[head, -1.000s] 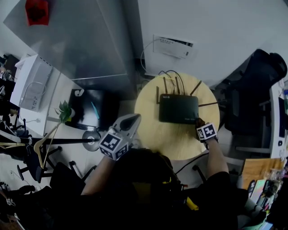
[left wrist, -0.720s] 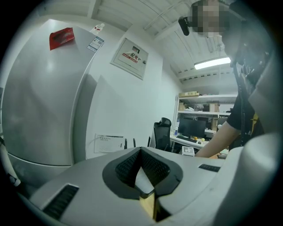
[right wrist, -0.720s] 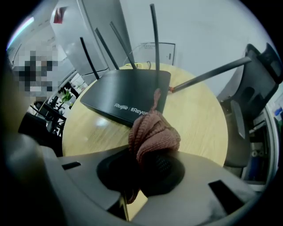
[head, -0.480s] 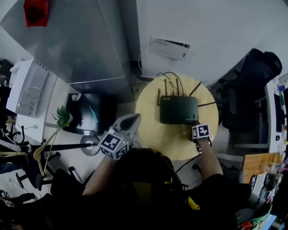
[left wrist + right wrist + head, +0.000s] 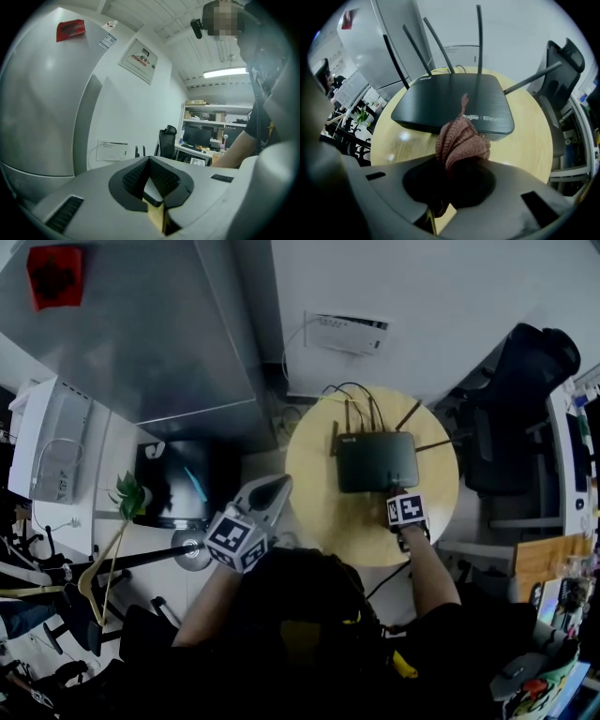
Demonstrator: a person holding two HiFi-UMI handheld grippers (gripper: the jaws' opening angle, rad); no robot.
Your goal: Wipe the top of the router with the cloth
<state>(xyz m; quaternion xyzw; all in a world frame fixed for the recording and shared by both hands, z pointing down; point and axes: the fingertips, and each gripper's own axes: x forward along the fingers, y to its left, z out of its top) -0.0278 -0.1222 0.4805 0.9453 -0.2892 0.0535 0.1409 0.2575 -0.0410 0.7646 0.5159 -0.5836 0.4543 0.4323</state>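
The black router [image 5: 377,461] with several antennas lies on the round wooden table [image 5: 323,493]. In the right gripper view the router [image 5: 454,105] fills the middle, its top bare. My right gripper [image 5: 401,497] is at the router's near edge, shut on a bunched pinkish-brown knitted cloth [image 5: 461,139] that sticks out of its jaws [image 5: 452,180] and ends just before the router's front edge. My left gripper [image 5: 277,489] hovers off the table's left rim, shut and holding nothing; its view shows its closed tips [image 5: 150,169] aimed at the room, away from the router.
A white wall box [image 5: 345,334] with cables hangs behind the table. A black office chair [image 5: 525,409] stands to the right. A grey cabinet [image 5: 141,324], a dark box [image 5: 183,479] and a plant [image 5: 129,493] are on the left. Desks with monitors [image 5: 201,138] stand farther off.
My right gripper with the cloth has slid left along the router's near edge, from its right corner toward the middle. The left gripper has stayed in place.
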